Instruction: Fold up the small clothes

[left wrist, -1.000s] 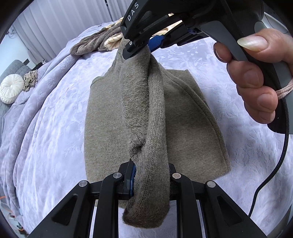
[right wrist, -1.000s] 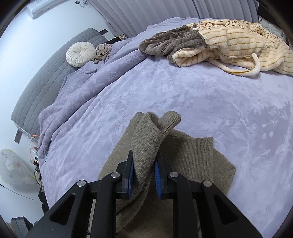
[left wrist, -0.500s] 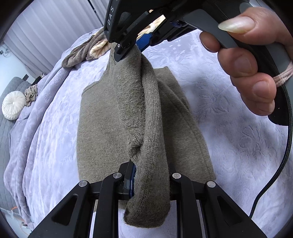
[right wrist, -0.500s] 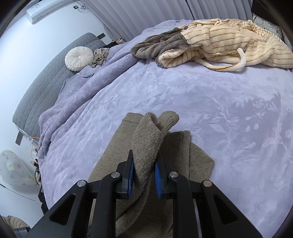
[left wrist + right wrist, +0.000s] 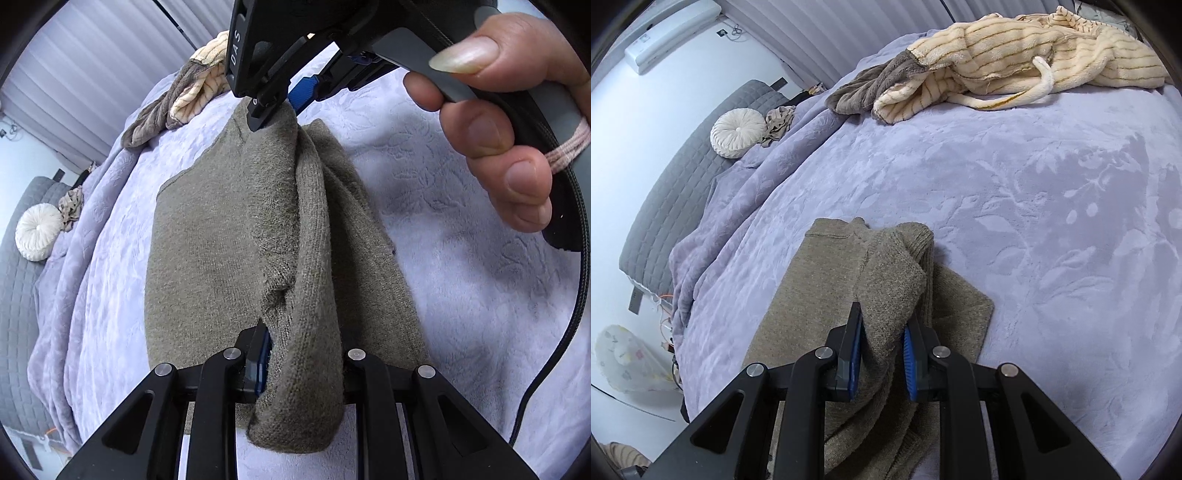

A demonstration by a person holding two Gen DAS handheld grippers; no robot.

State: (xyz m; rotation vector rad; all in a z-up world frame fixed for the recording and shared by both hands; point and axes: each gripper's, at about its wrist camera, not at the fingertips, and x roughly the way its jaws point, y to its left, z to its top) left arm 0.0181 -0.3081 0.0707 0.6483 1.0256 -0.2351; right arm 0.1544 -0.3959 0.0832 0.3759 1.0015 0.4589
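While both tools (image 5: 301, 363) (image 5: 882, 356) clamp the olive knit (image 5: 221, 236), lavender bedspread (image 5: 1015, 206) meets grey curtains (image 5: 831, 33).

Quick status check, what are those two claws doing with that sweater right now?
Left gripper and right gripper both shut on olive knit sweater, folded edge lifted over its body. Lavender blanket beneath. Striped robe far off, not in the way.

Both the left gripper (image 5: 301, 369) and right gripper (image 5: 882, 354) tilt downward, jaws clamped on cloth; a hand (image 5: 506, 122) grips the right one's handle.
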